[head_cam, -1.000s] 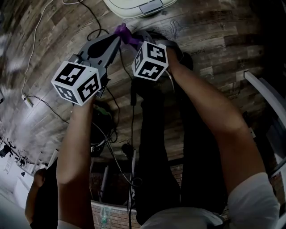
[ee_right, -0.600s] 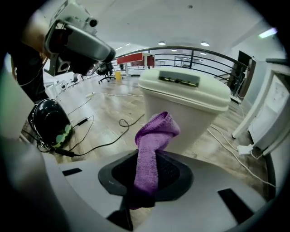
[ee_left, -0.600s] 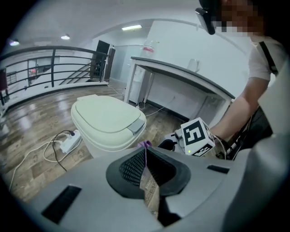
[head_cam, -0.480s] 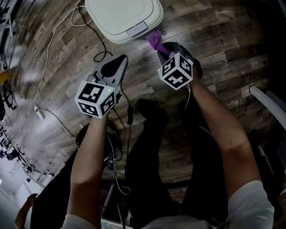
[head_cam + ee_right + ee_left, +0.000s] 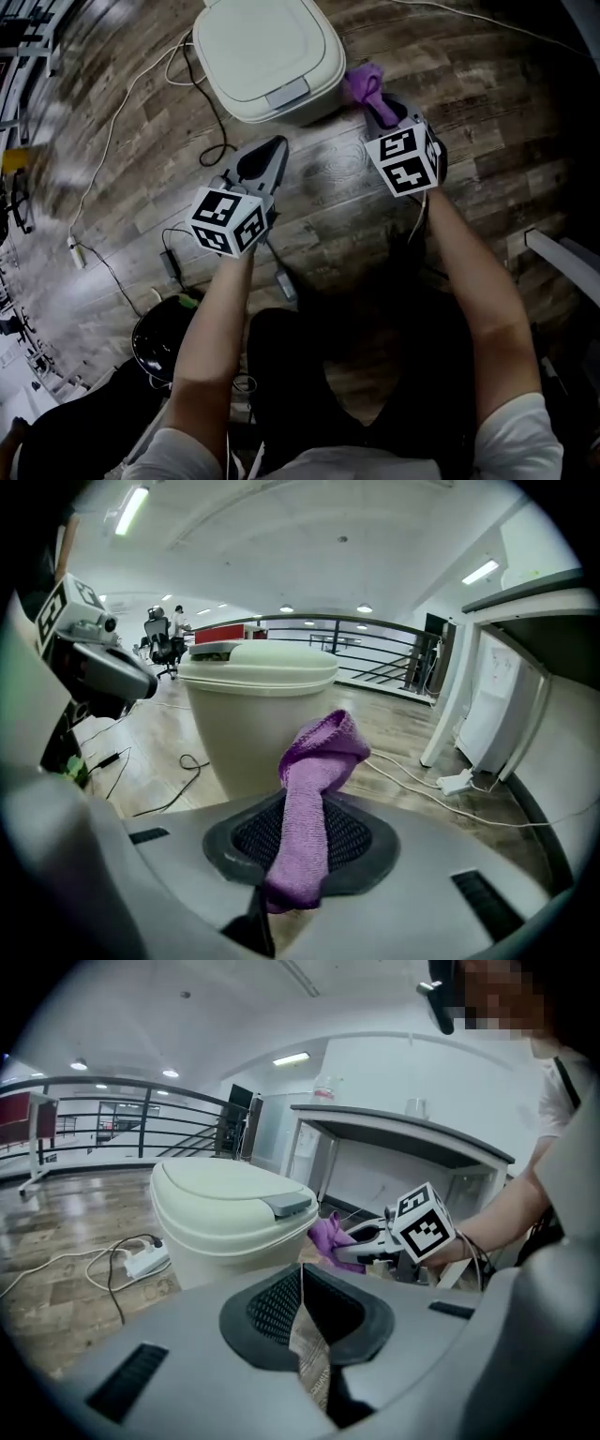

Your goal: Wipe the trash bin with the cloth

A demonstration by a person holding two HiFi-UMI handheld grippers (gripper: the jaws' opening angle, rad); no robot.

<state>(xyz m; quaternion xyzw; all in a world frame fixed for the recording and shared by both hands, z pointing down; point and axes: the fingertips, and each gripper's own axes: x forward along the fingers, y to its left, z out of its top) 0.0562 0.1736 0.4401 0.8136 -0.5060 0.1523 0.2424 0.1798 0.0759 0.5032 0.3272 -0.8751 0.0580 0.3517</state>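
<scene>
Moved nearer and fuller into the head view over the last second: trash bin (image 5: 267, 56), earlier only an edge at the top, now shown with its whole closed lid. Both grippers carried forward too, from well short of the bin to just beside it. Meaning for the task: approach nearly complete, wiping not yet begun.

Wood-plank floor (image 5: 487, 122) under the bin. Bin standing directly on it, upright, lid shut, grey latch tab facing the person.

Left gripper (image 5: 277, 143): near the bin's front, on the latch side, not touching. Jaws pressed together, nothing held between them.

Right gripper (image 5: 382, 105): just beside the bin's right flank. Jaws clamped on purple cloth (image 5: 363, 84), loose folded end standing up past the jaw tips toward the bin wall. Contact between cloth and bin not confirmable; small gap apparent in the right gripper view.

White power strip (image 5: 74, 253) on the floor left of the bin, well apart from the cloth side.

Next, by judgement: bring cloth end against bin wall or lid, then stroke. Steady the bin with left gripper if sliding.
</scene>
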